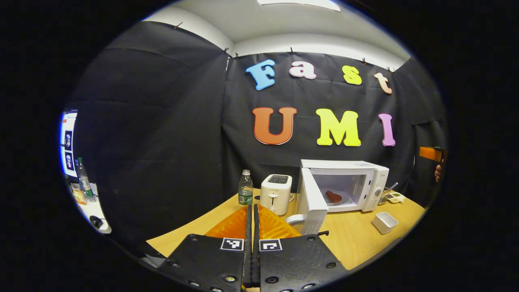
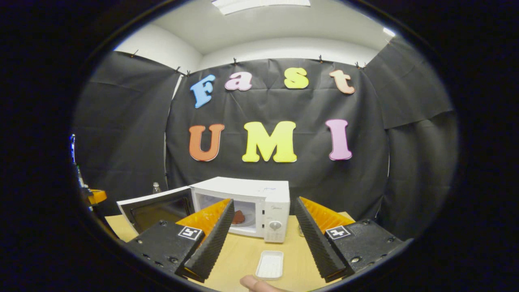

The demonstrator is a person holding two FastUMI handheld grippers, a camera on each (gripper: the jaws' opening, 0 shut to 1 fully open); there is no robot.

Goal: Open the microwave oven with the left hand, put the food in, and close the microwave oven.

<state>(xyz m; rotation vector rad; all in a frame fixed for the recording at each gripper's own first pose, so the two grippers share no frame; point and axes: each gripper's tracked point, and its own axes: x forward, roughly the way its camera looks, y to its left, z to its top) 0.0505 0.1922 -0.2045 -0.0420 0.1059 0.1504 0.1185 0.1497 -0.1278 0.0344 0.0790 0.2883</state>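
Note:
A white microwave oven (image 1: 357,178) stands at the back of the wooden table with its door (image 1: 311,200) swung open to the left. A reddish piece of food (image 1: 333,196) lies on the plate inside; in the right gripper view the food (image 2: 238,217) shows in the microwave (image 2: 259,202) past the open door (image 2: 156,207). My left gripper (image 1: 252,209) is shut with nothing held, well short of the door. My right gripper (image 2: 263,202) stands open and empty, back from the oven.
A white toaster (image 1: 276,192) and a water bottle (image 1: 245,187) stand left of the microwave. A small white dish (image 1: 384,222) lies on the table in front; the same dish (image 2: 269,264) sits between my right fingers, below. A fingertip (image 2: 253,282) shows at the bottom edge.

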